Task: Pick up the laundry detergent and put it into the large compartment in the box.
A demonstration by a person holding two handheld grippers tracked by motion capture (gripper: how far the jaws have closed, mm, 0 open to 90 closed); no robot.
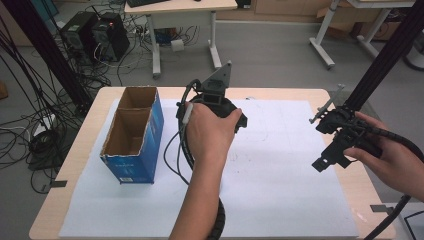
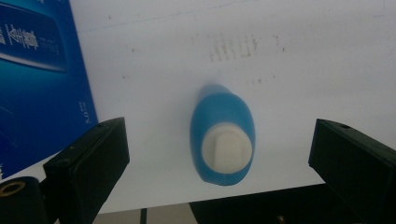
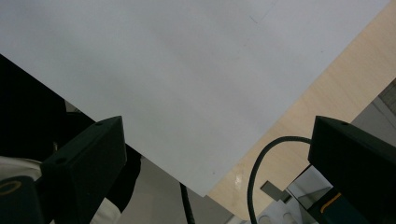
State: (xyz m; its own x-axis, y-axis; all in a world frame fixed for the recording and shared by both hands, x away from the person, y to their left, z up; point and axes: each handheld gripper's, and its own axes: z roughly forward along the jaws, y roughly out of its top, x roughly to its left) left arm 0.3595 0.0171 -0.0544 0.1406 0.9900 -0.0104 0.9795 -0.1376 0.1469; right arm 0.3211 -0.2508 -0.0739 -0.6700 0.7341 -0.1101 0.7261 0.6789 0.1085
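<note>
From above, my left gripper (image 1: 220,102) hung over the far middle of the white sheet (image 1: 280,190), my hand wrapped round its body, with the open blue box (image 1: 134,135) standing just beside it on its outer side. What lay under its jaws was hidden from that camera by my own hand. My right gripper (image 1: 334,142) was held well apart over the sheet's right edge, tilted, with nothing near its tips.

Along my left gripper's jaws, I saw a blue bottle (image 2: 222,135) with a white cap (image 2: 227,150) lying flat on the sheet, cap end toward me, squarely between my two fingers (image 2: 88,163) and touching neither. The jaws stood spread wide, with clear paper either side of the bottle, and held nothing. The box's blue wall (image 2: 37,84) rose close beyond the left finger.

Along my right gripper's jaws, the fingers (image 3: 86,163) were likewise wide apart and empty, with bare sheet between them, the wooden table (image 3: 327,98) edge past it, and a black cable (image 3: 261,172) looping by the right finger.

My worry was the bottle's rounded, smooth sides: closing high on the curve could have squeezed it out and sent it rolling or skidding across the paper. Coming down off-centre, my left finger might also have knocked the box wall, and pressing too low could have dragged the sheet.
</note>
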